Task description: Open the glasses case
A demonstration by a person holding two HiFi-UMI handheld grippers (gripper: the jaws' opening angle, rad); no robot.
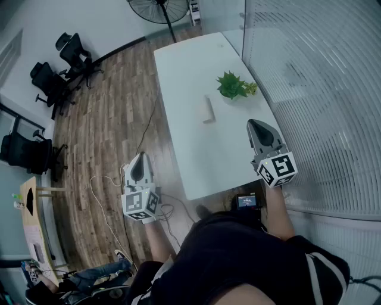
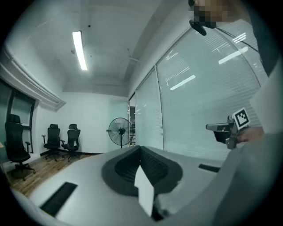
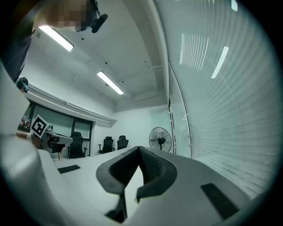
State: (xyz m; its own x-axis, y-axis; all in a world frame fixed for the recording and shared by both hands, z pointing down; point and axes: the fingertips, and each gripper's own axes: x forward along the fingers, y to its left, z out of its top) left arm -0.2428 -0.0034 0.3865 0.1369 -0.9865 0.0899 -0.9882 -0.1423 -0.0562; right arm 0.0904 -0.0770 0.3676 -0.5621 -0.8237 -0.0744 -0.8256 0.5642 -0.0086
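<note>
In the head view a pale closed glasses case (image 1: 208, 109) lies on the white table (image 1: 190, 161), just left of a small green plant (image 1: 235, 86). My right gripper (image 1: 252, 123) hovers level over the table's right edge, nearer than the case and to its right, jaws shut and empty. Off the table's left side, above the wooden floor, my left gripper (image 1: 140, 155) is held level. Its jaws meet at the tips with nothing between them. Neither gripper view shows the case; the left gripper (image 2: 139, 149) and the right gripper (image 3: 139, 149) point out into the room.
A frosted glass wall (image 1: 321, 89) runs along the table's right side. A standing fan (image 1: 159, 9) stands beyond the far end. Black office chairs (image 1: 56, 71) line the left wall, and cables (image 1: 104, 196) trail over the wooden floor beside the table.
</note>
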